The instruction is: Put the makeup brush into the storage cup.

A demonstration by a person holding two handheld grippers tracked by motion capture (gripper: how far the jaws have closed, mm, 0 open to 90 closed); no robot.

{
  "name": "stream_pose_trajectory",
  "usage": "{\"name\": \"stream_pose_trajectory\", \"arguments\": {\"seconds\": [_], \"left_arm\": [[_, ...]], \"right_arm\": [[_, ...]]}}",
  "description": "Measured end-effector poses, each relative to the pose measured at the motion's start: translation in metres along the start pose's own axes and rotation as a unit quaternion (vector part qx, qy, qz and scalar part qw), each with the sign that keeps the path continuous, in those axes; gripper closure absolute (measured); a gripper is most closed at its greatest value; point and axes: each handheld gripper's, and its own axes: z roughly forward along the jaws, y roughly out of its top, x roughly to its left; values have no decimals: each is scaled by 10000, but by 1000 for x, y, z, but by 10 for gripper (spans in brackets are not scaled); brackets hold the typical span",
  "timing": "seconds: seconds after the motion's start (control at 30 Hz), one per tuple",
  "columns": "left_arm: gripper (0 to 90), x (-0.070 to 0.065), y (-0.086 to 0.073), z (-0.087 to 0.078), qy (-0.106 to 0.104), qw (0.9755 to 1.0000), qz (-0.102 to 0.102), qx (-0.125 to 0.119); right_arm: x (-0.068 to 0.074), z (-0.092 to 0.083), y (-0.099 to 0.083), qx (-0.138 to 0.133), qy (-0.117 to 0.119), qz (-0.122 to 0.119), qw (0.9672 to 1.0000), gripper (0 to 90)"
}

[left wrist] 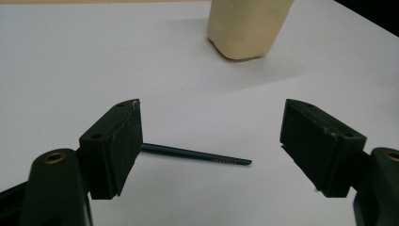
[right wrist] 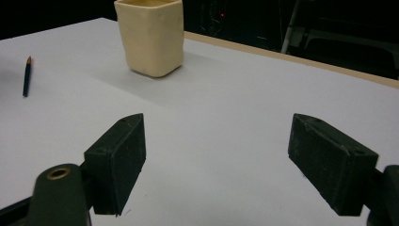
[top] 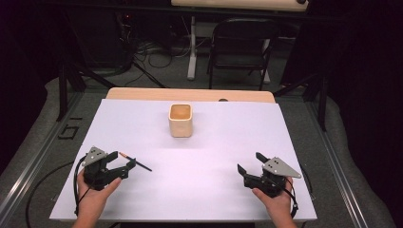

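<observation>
A dark pencil (top: pixel 135 161) lies on the white table sheet (top: pixel 199 185) at the front left. My left gripper (top: pixel 122 160) is open right at it, one jaw on each side. In the left gripper view the pencil (left wrist: pixel 197 154) lies flat between the wide jaws, its left end hidden behind the left jaw. A cream square cup (top: pixel 180 119) stands upright at the sheet's middle back. My right gripper (top: pixel 250 163) is open at the front right, with nothing between its jaws. From the right gripper view, the cup (right wrist: pixel 149 35) and the pencil (right wrist: pixel 27 76) sit far ahead.
A wooden table edge (top: pixel 190 94) shows behind the sheet. A black folding chair (top: pixel 240 47) and cables (top: pixel 152 52) are on the floor beyond. Metal rails (top: pixel 38 152) run along both sides of the table.
</observation>
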Motion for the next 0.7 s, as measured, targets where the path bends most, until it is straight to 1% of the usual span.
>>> {"name": "stream_pose_trajectory", "arguments": {"seconds": [0.03, 0.07, 0.17, 0.23, 0.27, 0.3, 0.33, 0.37, 0.4, 0.53, 0.7], "left_arm": [[219, 0, 1, 0, 23, 10000, -12, 22], [219, 0, 4, 0, 47, 9999, -33, 102], [219, 0, 7, 0, 68, 9999, -81, 130], [223, -1, 10, -1, 82, 9997, -37, 227], [267, -1, 11, -1, 54, 9996, 8, 281], [267, -1, 13, -2, 32, 9994, 41, 334], [290, -1, 14, -2, 29, 9992, 65, 398], [292, -1, 15, -2, 57, 9990, 70, 446], [292, 0, 18, -3, 54, 9984, 91, 552], [292, 3, 22, -5, 108, 9979, 87, 630], [292, 6, 27, -4, 159, 9961, 52, 868]], "right_arm": [[0, 0, 0, 4, 2, -1, 10000, 195], [0, 0, 0, 32, 5, -1, 10000, 195], [0, 0, 0, 33, 9, 17, 10000, 195], [-1, -1, 0, 8, 10, 26, 10000, 196], [-1, -1, 0, -18, 8, 28, 10000, 197], [-1, -1, 0, -18, 8, 28, 10000, 197], [-1, -1, 0, -23, 10, 28, 10000, 197], [-1, -1, 0, -19, 15, 31, 10000, 197], [-1, -1, 0, 6, 24, 41, 10000, 197], [0, -1, 0, 18, 34, 29, 10000, 197], [0, 0, 0, 47, 52, 38, 10000, 198]]}}
